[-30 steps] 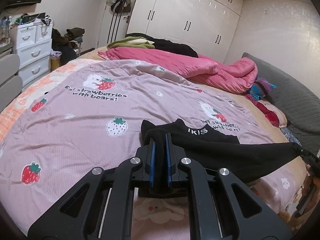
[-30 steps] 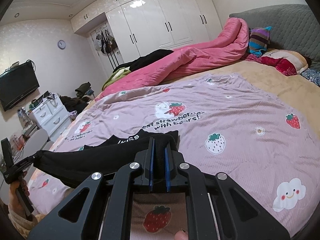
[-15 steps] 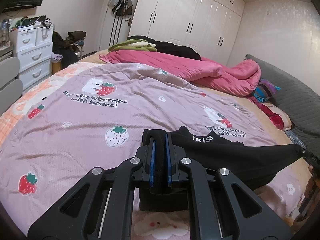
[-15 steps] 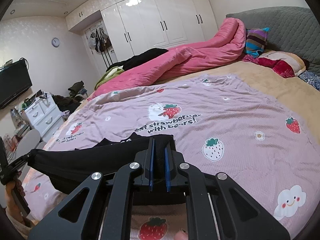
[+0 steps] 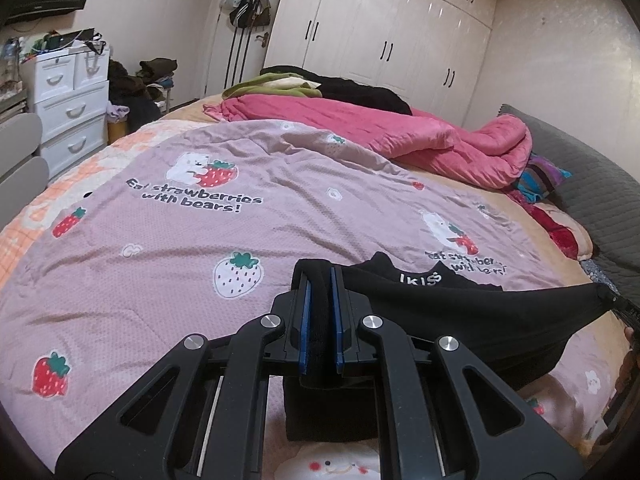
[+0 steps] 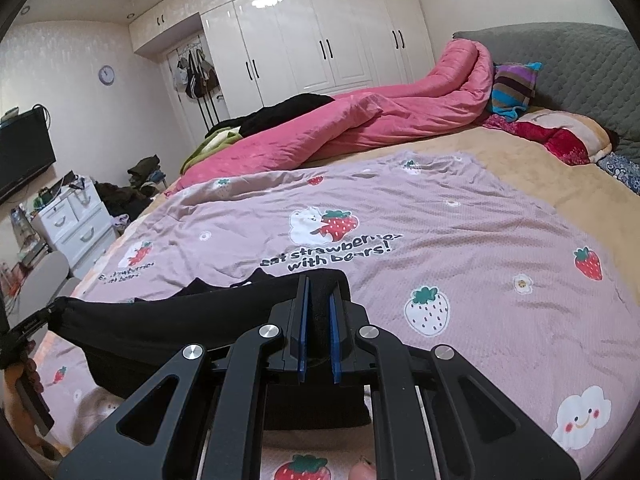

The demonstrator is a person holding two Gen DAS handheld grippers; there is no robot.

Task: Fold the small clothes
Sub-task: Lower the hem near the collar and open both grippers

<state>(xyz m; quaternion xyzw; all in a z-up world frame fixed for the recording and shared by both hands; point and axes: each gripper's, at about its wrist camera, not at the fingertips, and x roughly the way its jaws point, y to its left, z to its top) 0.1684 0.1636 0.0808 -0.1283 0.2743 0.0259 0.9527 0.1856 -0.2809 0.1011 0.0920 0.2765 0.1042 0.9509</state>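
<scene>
Stretching crosswise between both tools, the black garment (image 5: 460, 312) hangs just above the strawberry quilt (image 5: 240, 248), one end clamped by the left gripper (image 5: 320, 316), the other by the right gripper (image 6: 319, 316).

Left gripper (image 5: 320, 312) and right gripper (image 6: 318, 328) were alike: matte black frames with triangular cut-outs, four round silver screws each, and blue-edged finger pads (image 5: 305, 320). A bare fingertip showed at 6 o'clock (image 6: 362, 472).
</scene>
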